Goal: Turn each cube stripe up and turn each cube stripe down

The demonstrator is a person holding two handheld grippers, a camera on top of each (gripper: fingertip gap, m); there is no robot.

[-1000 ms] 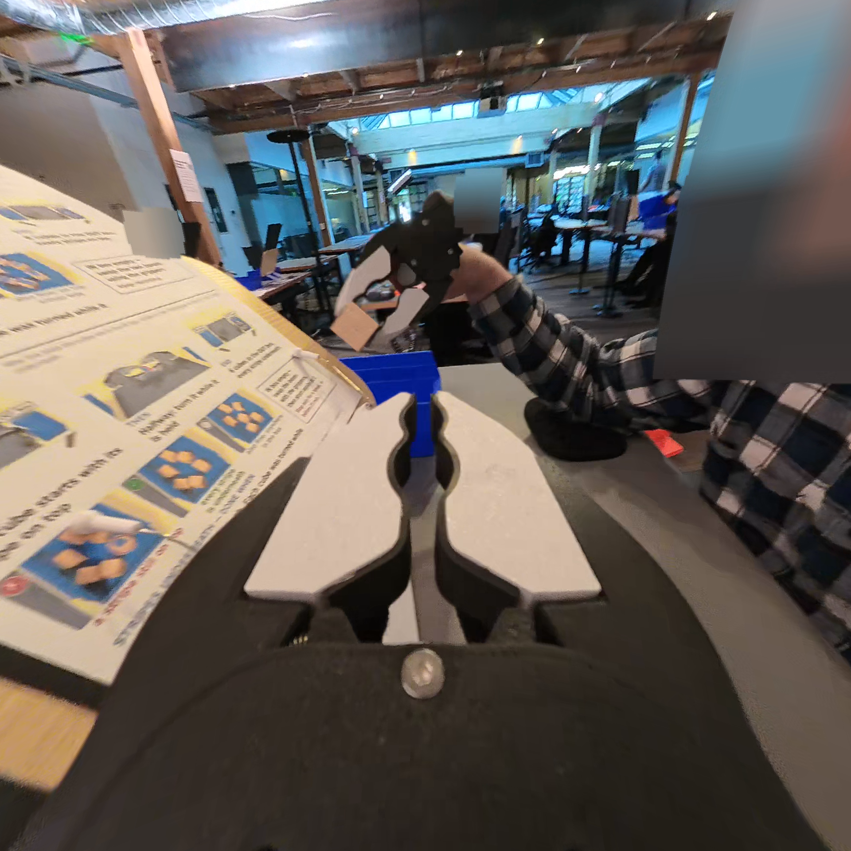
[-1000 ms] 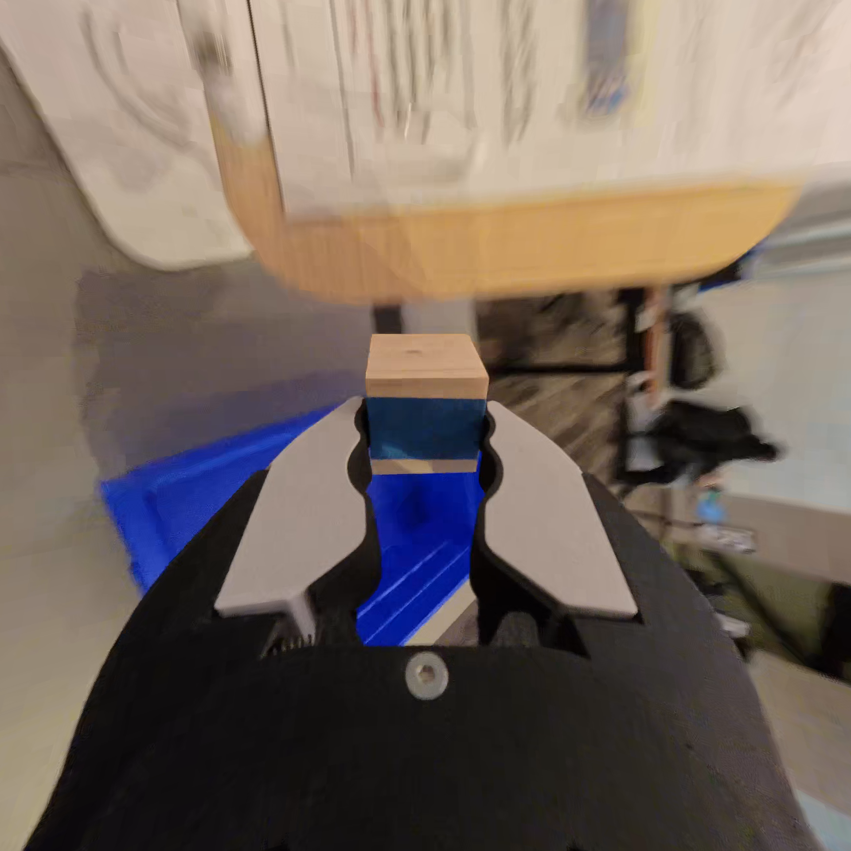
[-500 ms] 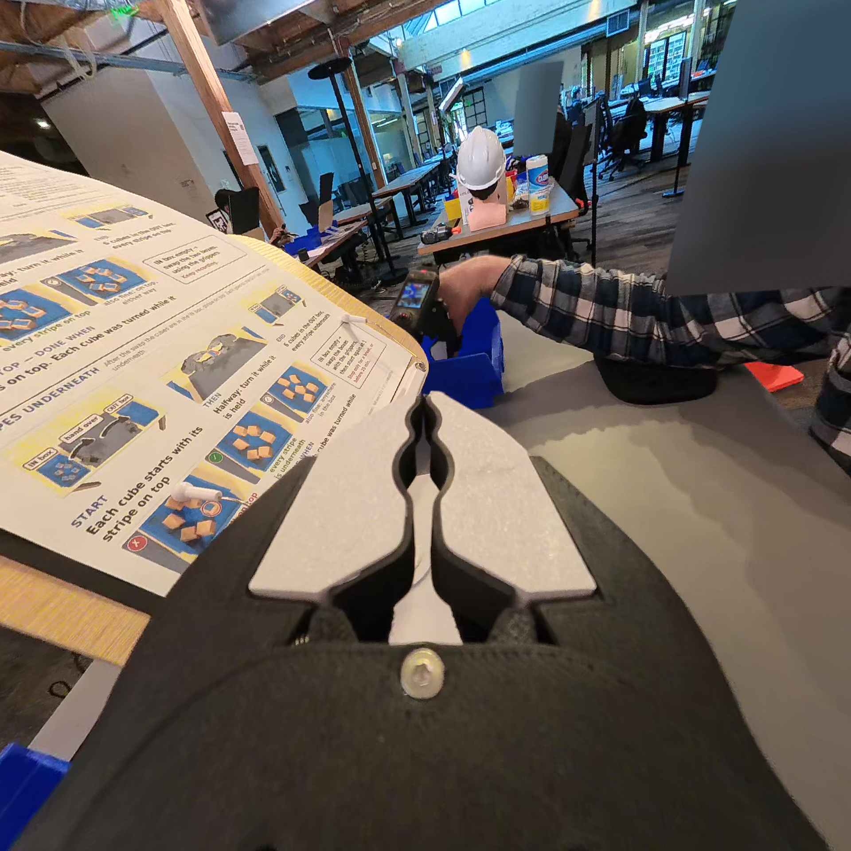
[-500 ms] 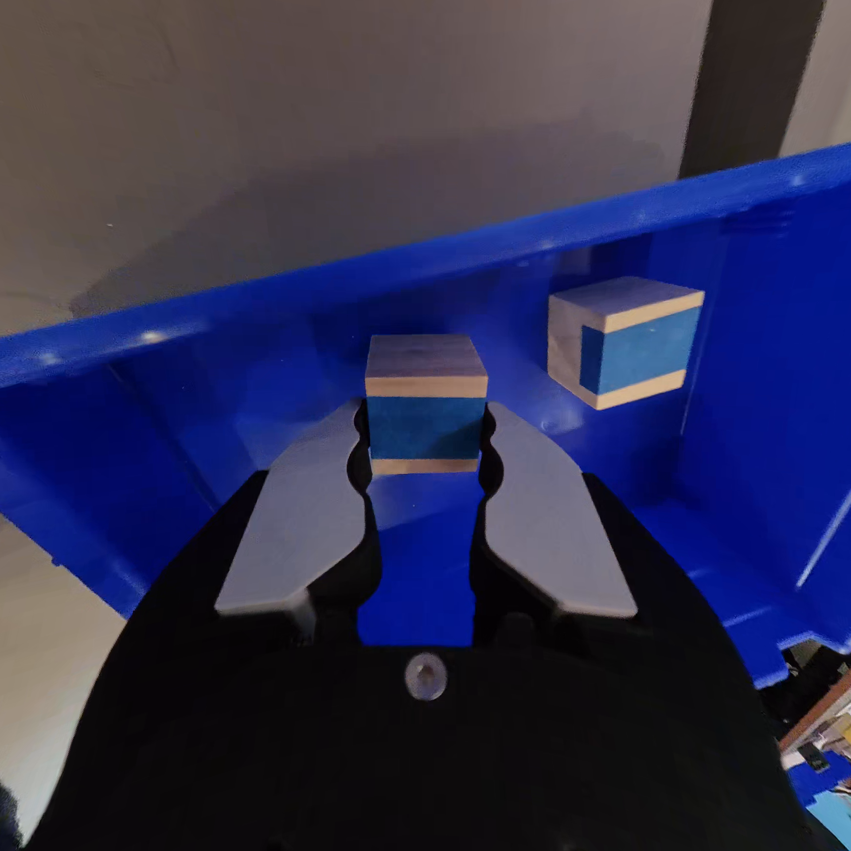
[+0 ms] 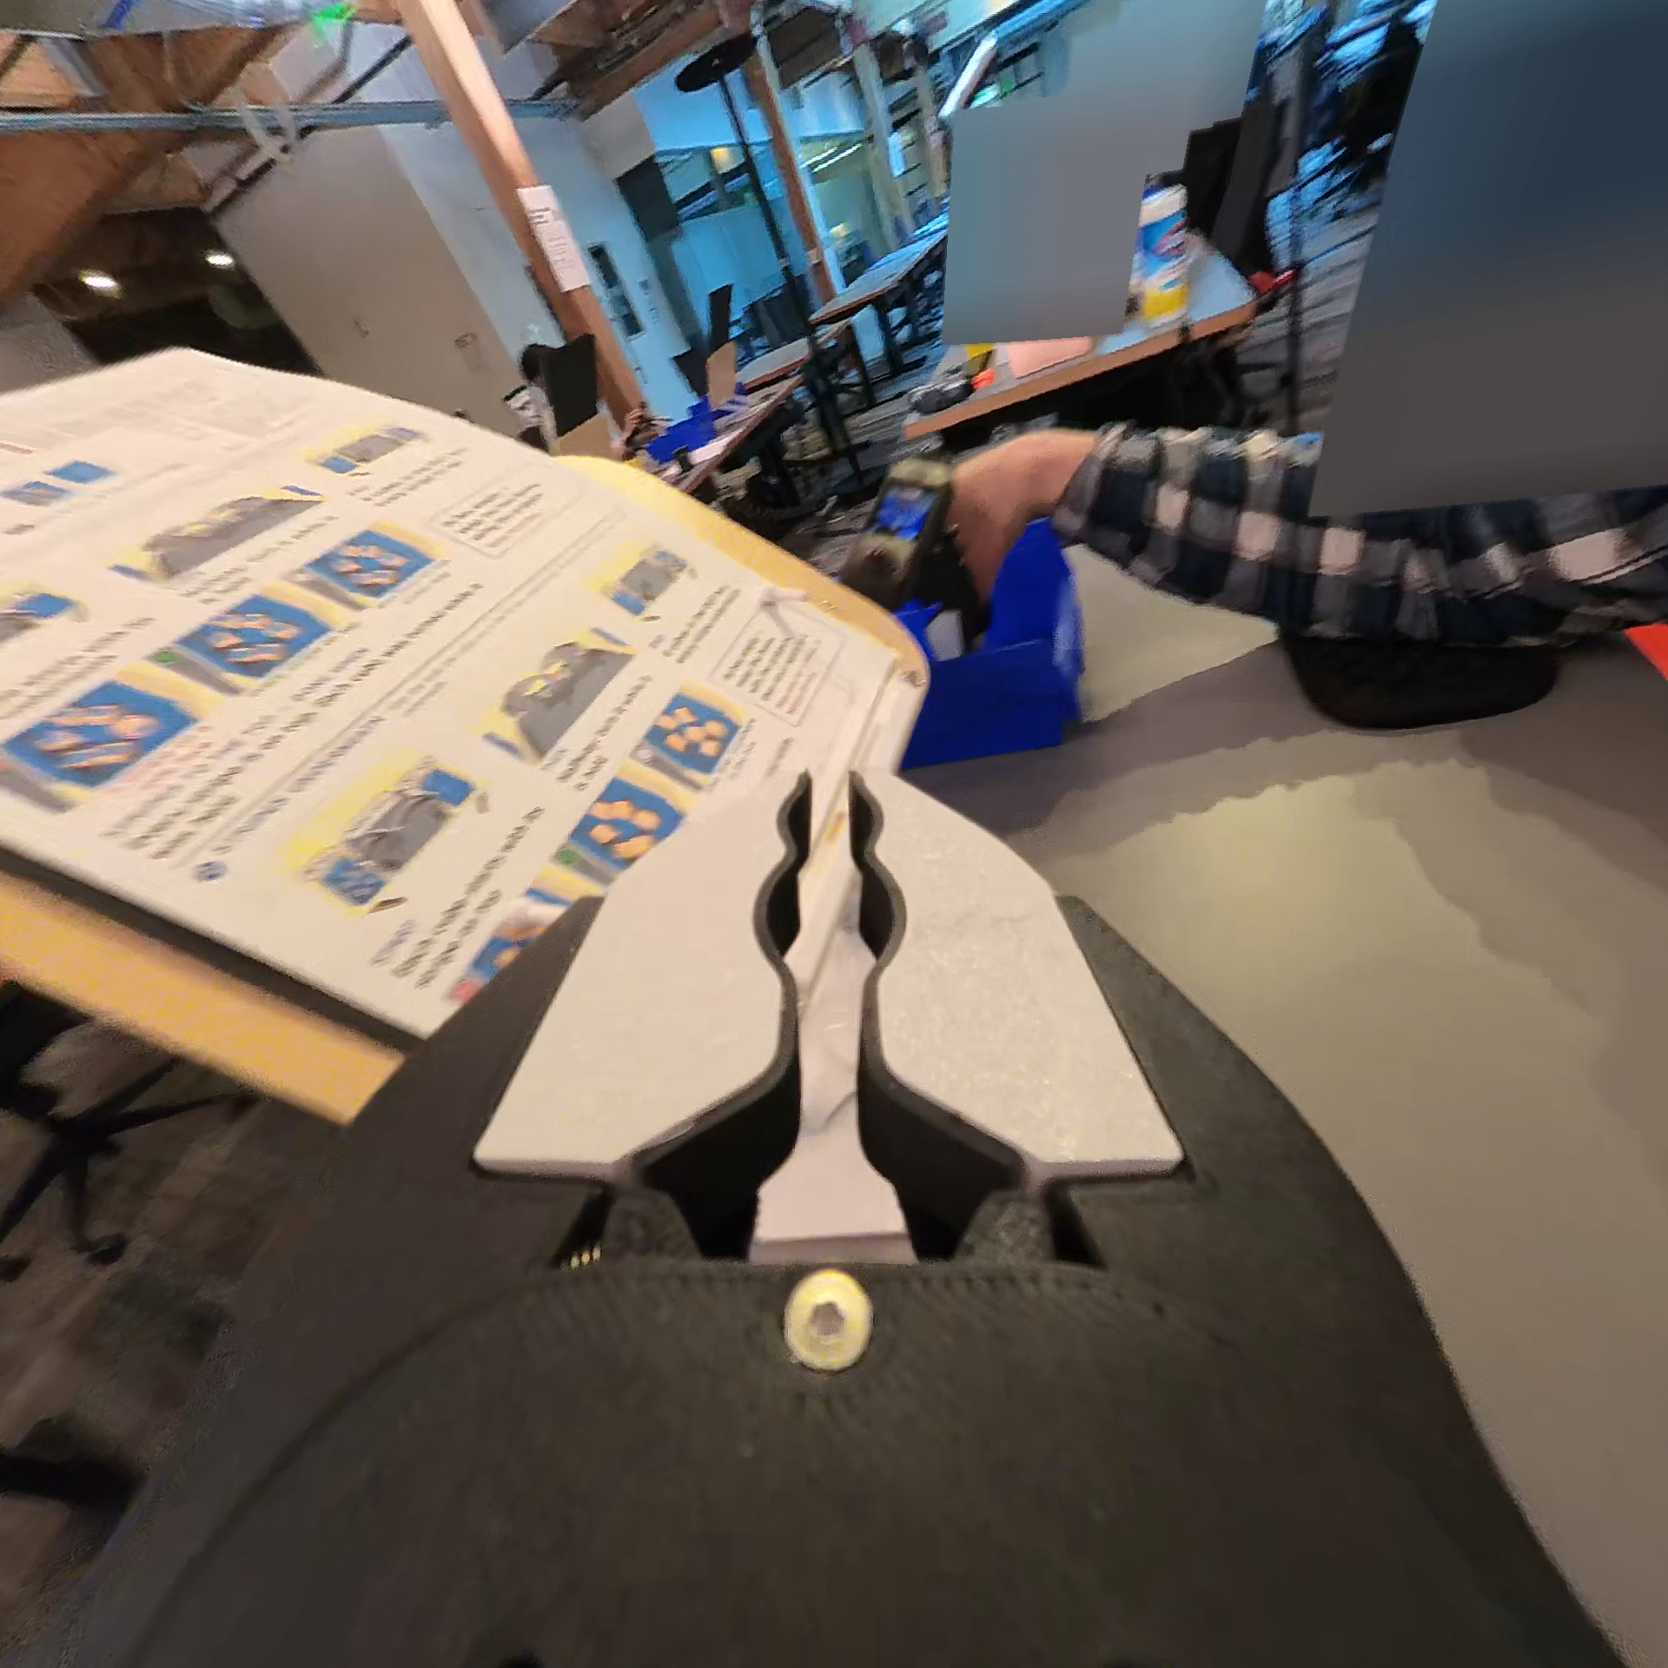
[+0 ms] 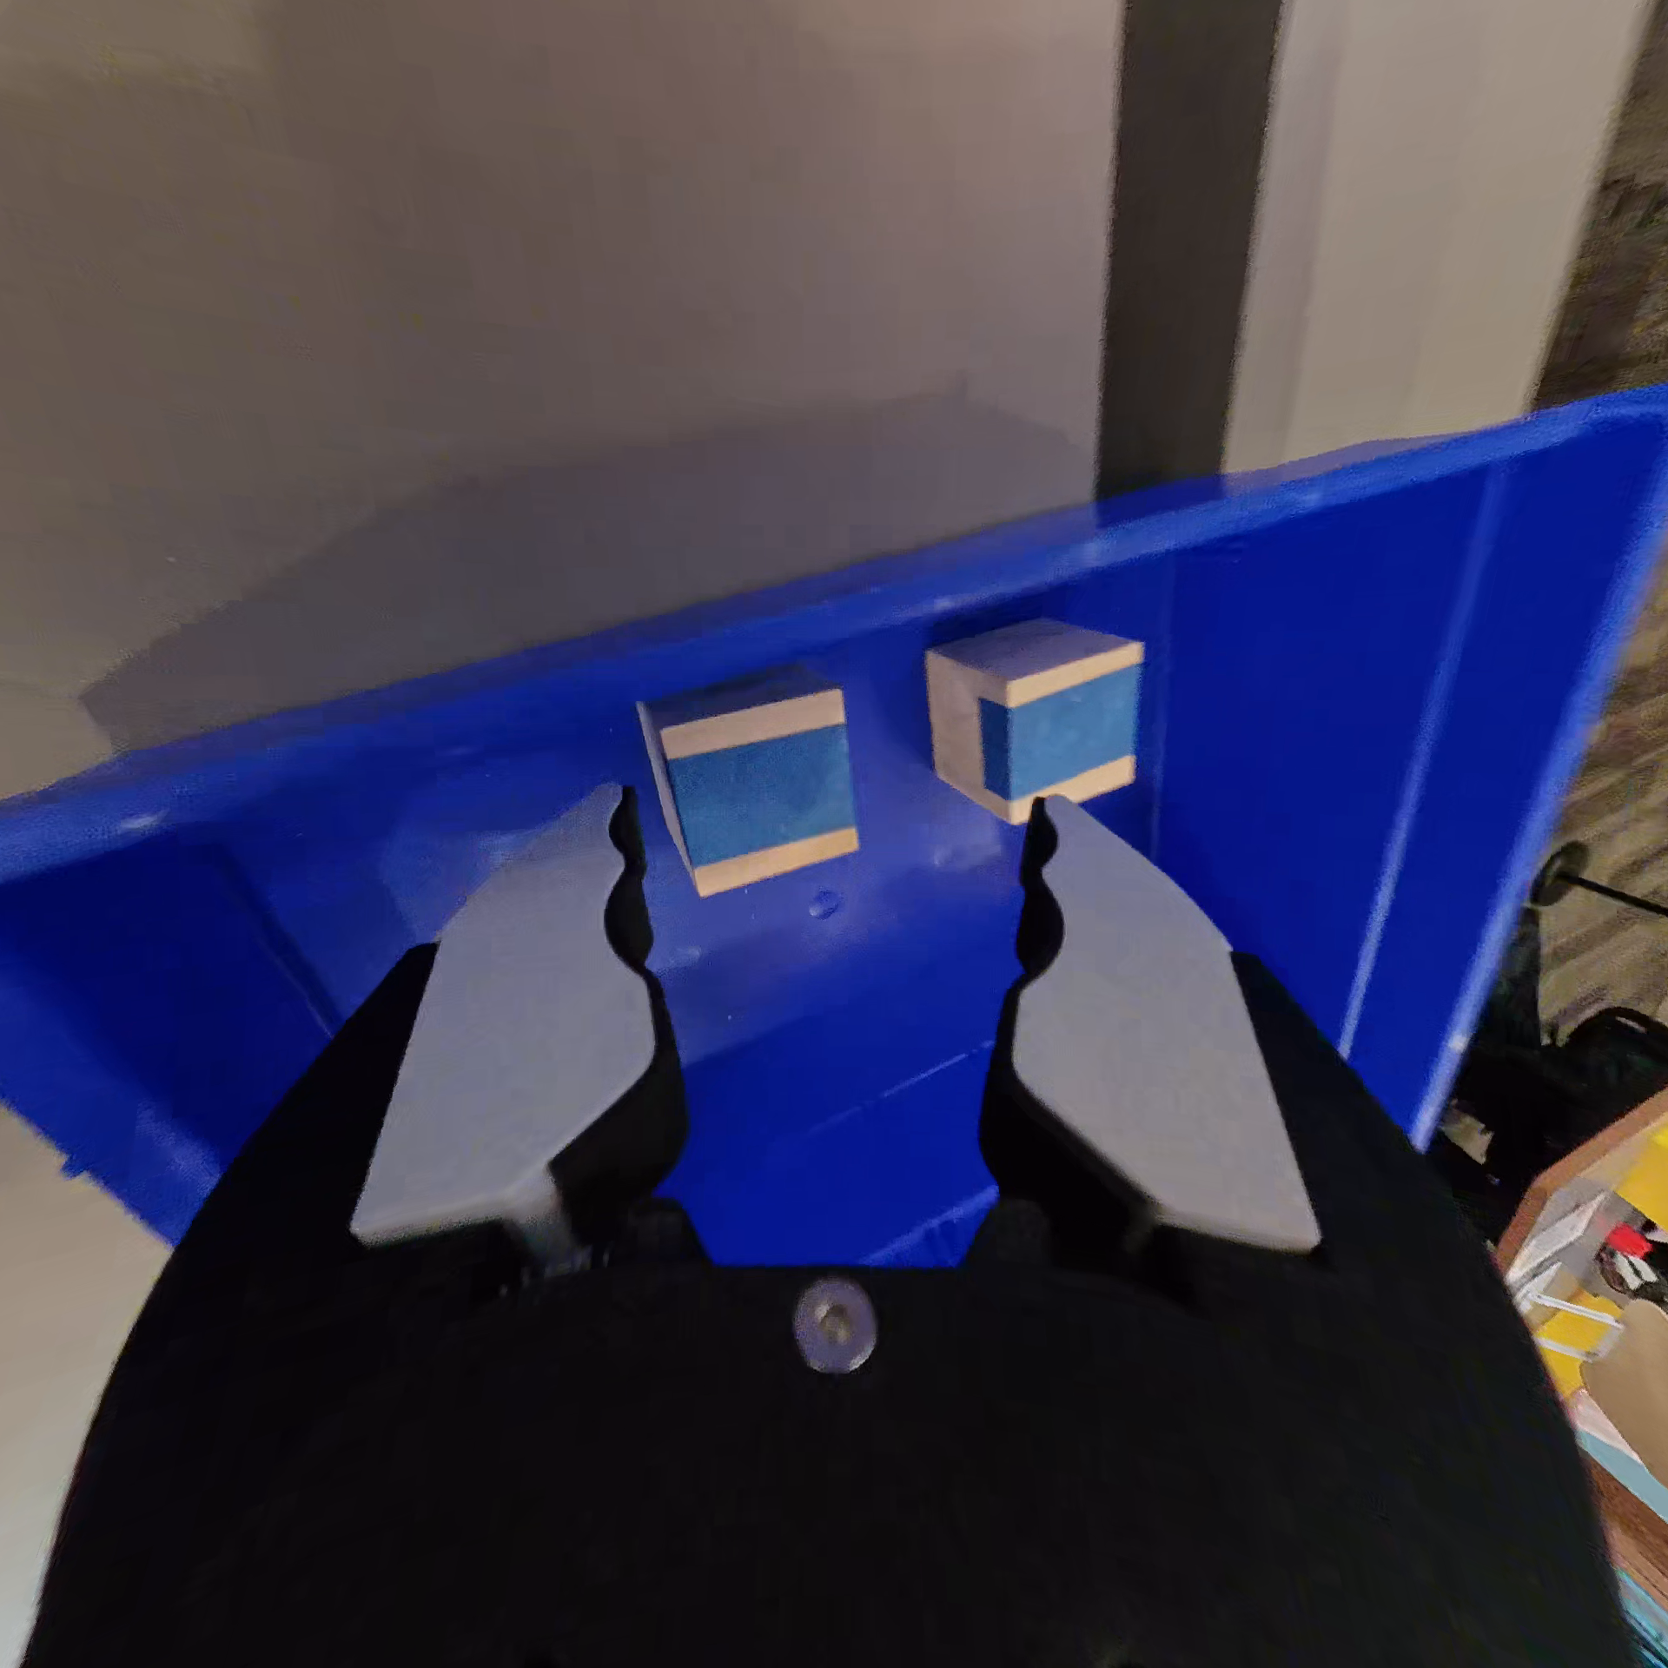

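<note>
In the right wrist view my right gripper (image 6: 830, 812) is wide open over the floor of a blue bin (image 6: 1309, 722). Two wooden cubes with a blue stripe lie just past its fingertips. The left cube (image 6: 758, 781) sits between the open fingers, apart from both pads, with its stripe facing me. The right cube (image 6: 1038, 718) lies by the right fingertip, its stripe on its side faces. My left gripper (image 5: 829, 794) holds nothing; its fingers stand a narrow slit apart, above the grey table (image 5: 1354, 903). The left wrist view shows the bin (image 5: 1002, 677) with the right gripper (image 5: 912, 532) reaching into it.
A wooden board bearing a printed instruction sheet (image 5: 361, 677) slopes up at the left of the left gripper. A person's plaid sleeve (image 5: 1264, 532) crosses above the table, with a black pad (image 5: 1417, 677) under it. Office desks stand beyond.
My right gripper opened and let go of the striped cube, which now lies on the bin floor. My left gripper's fingers parted from touching to a narrow slit and swung slightly.
</note>
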